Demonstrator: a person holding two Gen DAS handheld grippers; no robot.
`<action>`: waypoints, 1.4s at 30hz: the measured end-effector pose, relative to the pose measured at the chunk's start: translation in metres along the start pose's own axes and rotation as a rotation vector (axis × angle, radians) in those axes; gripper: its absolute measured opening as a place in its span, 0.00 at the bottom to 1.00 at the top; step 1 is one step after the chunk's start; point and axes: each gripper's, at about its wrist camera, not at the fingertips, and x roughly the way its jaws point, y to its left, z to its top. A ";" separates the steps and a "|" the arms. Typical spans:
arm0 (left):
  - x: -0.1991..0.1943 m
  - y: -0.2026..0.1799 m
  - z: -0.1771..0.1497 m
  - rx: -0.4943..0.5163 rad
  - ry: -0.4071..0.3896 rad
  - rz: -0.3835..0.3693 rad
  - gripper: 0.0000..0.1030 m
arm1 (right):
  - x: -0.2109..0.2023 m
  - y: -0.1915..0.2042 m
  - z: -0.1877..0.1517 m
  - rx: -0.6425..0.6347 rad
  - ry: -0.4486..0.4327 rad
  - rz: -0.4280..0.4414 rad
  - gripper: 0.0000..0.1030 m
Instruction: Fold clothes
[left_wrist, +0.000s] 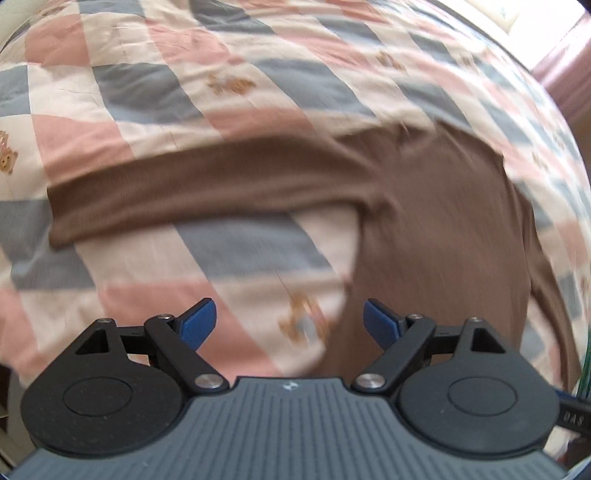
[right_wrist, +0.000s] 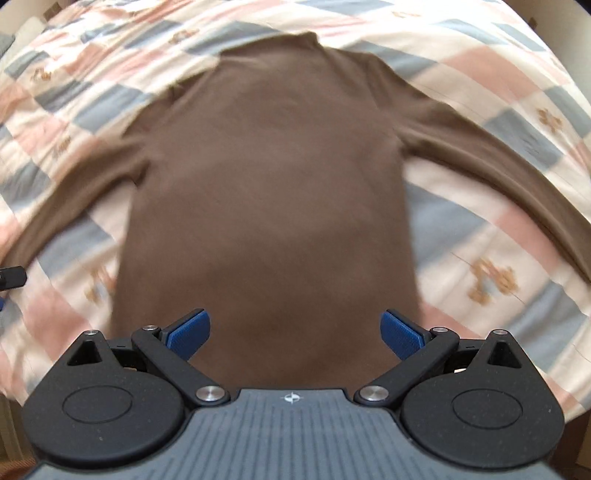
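Tongs first: our left gripper (left_wrist: 290, 323) and right gripper (right_wrist: 293, 334) both gape wide, holding nothing. Ahead the brown sweater (right_wrist: 269, 192) lies flat on the checked quilt (right_wrist: 517, 229), collar farthest from us, sleeves spread sideways. We judge the right gripper nearer, over the hem; left faces one sleeve (left_wrist: 192, 188).
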 end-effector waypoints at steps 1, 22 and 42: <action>0.006 0.012 0.004 -0.028 -0.008 -0.007 0.83 | 0.004 0.008 0.005 -0.006 -0.006 0.011 0.98; 0.074 0.245 -0.051 -1.089 -0.424 -0.166 0.83 | 0.129 0.067 0.048 -0.184 0.008 0.139 0.98; 0.018 0.049 0.040 -0.403 -0.639 -0.399 0.02 | 0.126 -0.005 0.057 -0.063 -0.049 0.256 0.98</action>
